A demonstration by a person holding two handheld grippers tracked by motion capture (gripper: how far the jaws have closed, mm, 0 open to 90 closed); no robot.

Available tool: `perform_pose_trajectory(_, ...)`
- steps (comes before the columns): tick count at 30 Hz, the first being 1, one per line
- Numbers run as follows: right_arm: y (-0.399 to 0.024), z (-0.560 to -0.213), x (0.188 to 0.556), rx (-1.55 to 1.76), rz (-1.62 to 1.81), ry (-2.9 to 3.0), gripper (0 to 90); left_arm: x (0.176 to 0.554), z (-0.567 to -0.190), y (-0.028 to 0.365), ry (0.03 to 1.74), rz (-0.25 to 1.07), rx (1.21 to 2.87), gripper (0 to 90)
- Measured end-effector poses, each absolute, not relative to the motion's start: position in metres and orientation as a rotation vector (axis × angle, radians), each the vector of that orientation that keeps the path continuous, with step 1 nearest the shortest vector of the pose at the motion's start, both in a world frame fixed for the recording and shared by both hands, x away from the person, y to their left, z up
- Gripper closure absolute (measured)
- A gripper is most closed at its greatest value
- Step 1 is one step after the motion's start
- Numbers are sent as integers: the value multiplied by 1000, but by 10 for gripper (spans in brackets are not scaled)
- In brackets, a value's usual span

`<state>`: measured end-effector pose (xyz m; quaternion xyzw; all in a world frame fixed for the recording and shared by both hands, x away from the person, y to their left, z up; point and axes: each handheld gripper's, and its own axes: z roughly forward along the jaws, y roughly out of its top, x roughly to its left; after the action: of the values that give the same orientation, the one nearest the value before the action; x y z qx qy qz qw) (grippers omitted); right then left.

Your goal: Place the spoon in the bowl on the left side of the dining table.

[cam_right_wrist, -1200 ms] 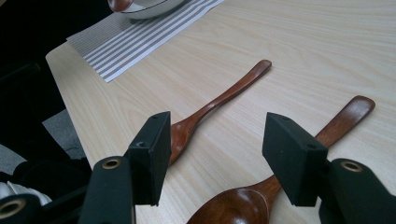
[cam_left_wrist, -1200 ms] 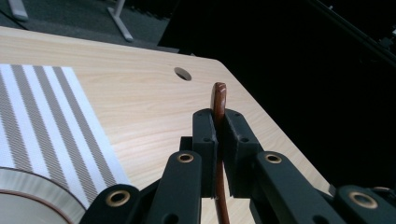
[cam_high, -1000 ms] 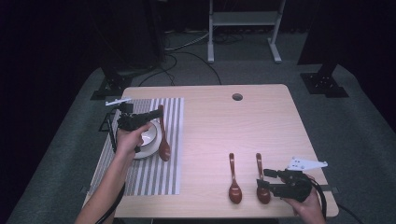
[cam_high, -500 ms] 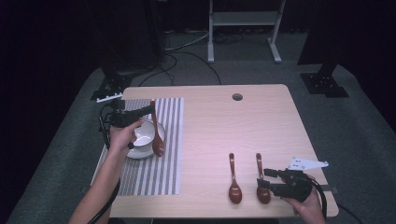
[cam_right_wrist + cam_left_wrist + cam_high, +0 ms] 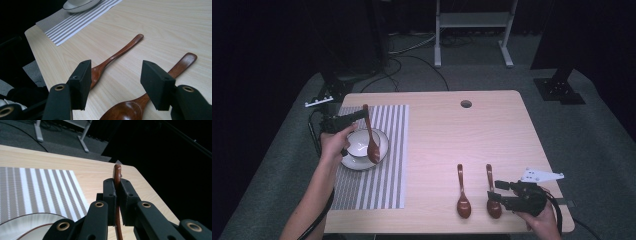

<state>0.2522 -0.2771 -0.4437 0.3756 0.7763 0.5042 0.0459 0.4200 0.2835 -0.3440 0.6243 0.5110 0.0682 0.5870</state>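
Wooden spoon (image 5: 371, 135) hangs over the white bowl (image 5: 360, 142), clamped in the left claw (image 5: 362, 114); right claw (image 5: 492, 190) gapes around another spoon (image 5: 491, 192).

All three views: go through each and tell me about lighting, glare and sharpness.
High view: the light wooden table is evenly lit, its surroundings nearly black, the image soft. Left gripper view: the brown wooden spoon clamped in the left gripper is sharp, and the right of the picture falls to black. Right gripper view: the right gripper looks crisp, with a mild sheen on the near spoon bowl.
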Motion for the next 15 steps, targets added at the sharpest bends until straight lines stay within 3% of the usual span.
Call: perform_pose_trajectory(15,-275,-444,253,1143,1534,2374,409,427,-348,305,1268,181,1400,842)
